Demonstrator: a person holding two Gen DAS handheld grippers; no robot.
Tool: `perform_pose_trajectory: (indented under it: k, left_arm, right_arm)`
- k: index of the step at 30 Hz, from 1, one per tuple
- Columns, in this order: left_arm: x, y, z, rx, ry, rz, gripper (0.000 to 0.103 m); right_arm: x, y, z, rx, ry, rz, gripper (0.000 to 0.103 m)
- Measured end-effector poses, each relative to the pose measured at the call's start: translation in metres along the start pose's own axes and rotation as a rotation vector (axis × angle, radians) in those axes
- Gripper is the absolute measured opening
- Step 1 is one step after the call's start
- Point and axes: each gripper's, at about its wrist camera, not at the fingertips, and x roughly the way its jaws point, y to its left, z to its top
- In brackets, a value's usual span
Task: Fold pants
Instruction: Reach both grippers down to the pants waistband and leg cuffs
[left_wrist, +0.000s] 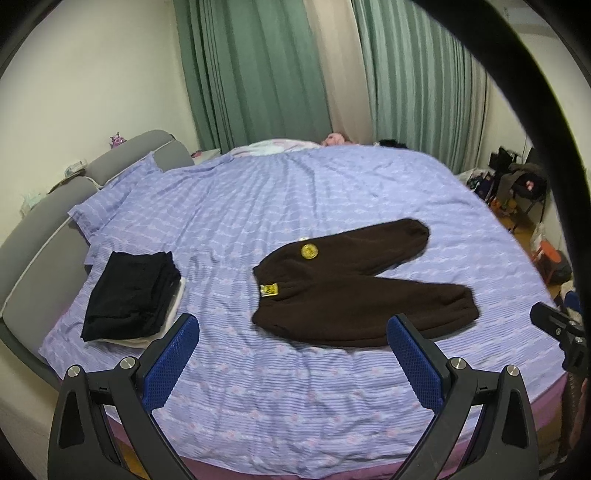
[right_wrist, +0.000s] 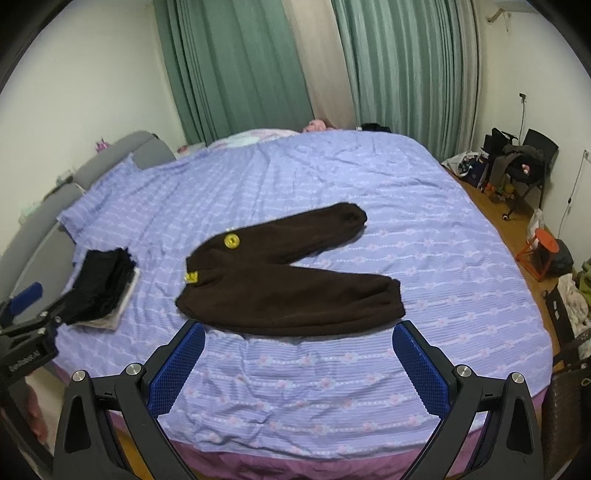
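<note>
Dark brown pants (left_wrist: 354, 288) lie flat on the purple bed sheet (left_wrist: 295, 192), waist to the left, two legs spread in a V to the right, with a yellow round patch and a yellow label near the waist. They also show in the right wrist view (right_wrist: 288, 284). My left gripper (left_wrist: 293, 325) is open and empty, held above the bed's near edge just in front of the waist. My right gripper (right_wrist: 299, 332) is open and empty, in front of the near leg. The left gripper shows at the right view's left edge (right_wrist: 26, 317).
A stack of folded black clothes (left_wrist: 129, 295) sits on the bed to the left, also in the right wrist view (right_wrist: 99, 291). A grey headboard (left_wrist: 44, 229) runs along the left. Green curtains hang behind. Bags, a chair (right_wrist: 528, 166) and an orange stool (right_wrist: 543, 251) crowd the floor at right.
</note>
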Motion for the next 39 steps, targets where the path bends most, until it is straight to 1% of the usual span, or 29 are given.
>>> perform_pose_trajectory:
  k: [2,6,8,11,12,17,20,22,25,27,28,30,32,33,35,37,39]
  left_arm:
    - [0.022,0.008,0.0,0.009,0.016,-0.001,0.103]
    - [0.08,0.026,-0.006,0.019,0.078,-0.023,0.103]
    - [0.113,0.035,-0.008,0.012,0.113,-0.056,0.103]
    - [0.16,0.046,-0.011,-0.001,0.167,-0.093,0.103]
    - [0.174,0.048,-0.012,-0.005,0.189,-0.098,0.103]
    - [0.24,0.051,-0.024,-0.052,0.282,-0.128,0.103]
    - [0.278,0.044,-0.038,-0.066,0.328,-0.104,0.103]
    - [0.3,0.04,-0.046,-0.093,0.363,-0.109,0.103]
    - [0.328,0.038,-0.059,-0.155,0.423,-0.133,0.103]
    - [0.346,0.041,-0.066,-0.233,0.473,-0.157,0.103]
    - [0.355,0.043,-0.07,-0.29,0.502,-0.181,0.103]
    - [0.37,0.047,-0.076,-0.365,0.53,-0.212,0.103]
    - [0.384,0.045,-0.082,-0.382,0.553,-0.201,0.102]
    - [0.389,0.042,-0.085,-0.384,0.568,-0.205,0.102]
    - [0.399,0.036,-0.088,-0.39,0.59,-0.227,0.098]
    - [0.405,0.033,-0.089,-0.397,0.595,-0.237,0.096]
    - [0.41,0.033,-0.089,-0.422,0.599,-0.255,0.089]
  right_arm:
    - [0.02,0.007,-0.001,-0.001,0.009,-0.019,0.102]
    - [0.073,0.021,-0.003,0.022,0.053,-0.06,0.102]
    - [0.093,0.026,-0.006,0.034,0.069,-0.08,0.102]
    - [0.133,0.034,-0.01,0.07,0.099,-0.127,0.102]
    - [0.14,0.034,-0.011,0.08,0.106,-0.134,0.102]
    - [0.199,0.028,-0.018,0.142,0.158,-0.186,0.102]
    - [0.232,0.015,-0.024,0.191,0.194,-0.198,0.102]
    - [0.258,0.006,-0.031,0.232,0.224,-0.193,0.102]
    - [0.29,-0.009,-0.045,0.283,0.265,-0.194,0.101]
    - [0.304,-0.018,-0.054,0.323,0.285,-0.198,0.101]
    - [0.312,-0.025,-0.059,0.352,0.303,-0.203,0.1]
    - [0.323,-0.039,-0.066,0.415,0.327,-0.209,0.099]
    - [0.329,-0.052,-0.073,0.488,0.342,-0.22,0.098]
    - [0.332,-0.054,-0.074,0.508,0.344,-0.222,0.098]
    - [0.338,-0.056,-0.075,0.527,0.35,-0.225,0.096]
    - [0.345,-0.055,-0.074,0.532,0.363,-0.211,0.089]
    - [0.35,-0.055,-0.073,0.538,0.369,-0.208,0.084]
